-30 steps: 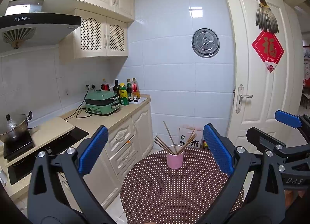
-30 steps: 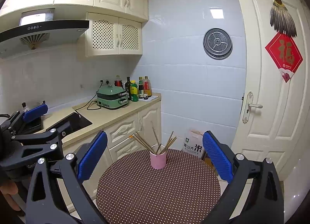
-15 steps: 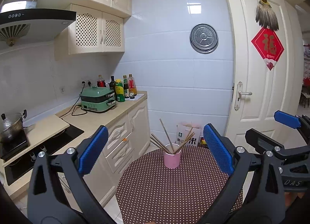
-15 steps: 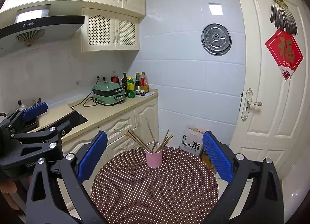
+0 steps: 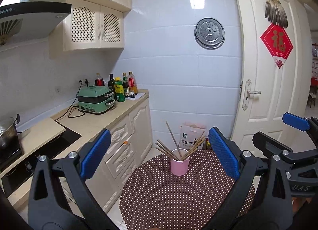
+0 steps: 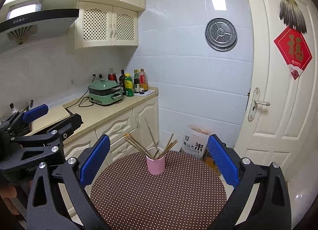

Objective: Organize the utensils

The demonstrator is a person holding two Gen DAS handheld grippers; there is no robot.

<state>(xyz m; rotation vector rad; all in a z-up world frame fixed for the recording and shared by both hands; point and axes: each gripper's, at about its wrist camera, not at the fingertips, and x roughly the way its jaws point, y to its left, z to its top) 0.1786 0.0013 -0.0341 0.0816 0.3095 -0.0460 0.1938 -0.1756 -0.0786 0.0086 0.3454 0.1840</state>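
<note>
both tongs are spread wide and hold nothing: the left gripper and the right gripper hang side by side over the near edge of the round dotted table, each aimed at the pink cup toward 12 o'clock. the chopsticks all stand in that cup, fanned out against its rim toward 10 and 2 o'clock, which is how a tidy-up would leave them. nothing else lies on the cloth. by my reading this fits either a finished sort with the tongs backed off, or a bundle about to be pulled out and re-sorted.
</note>
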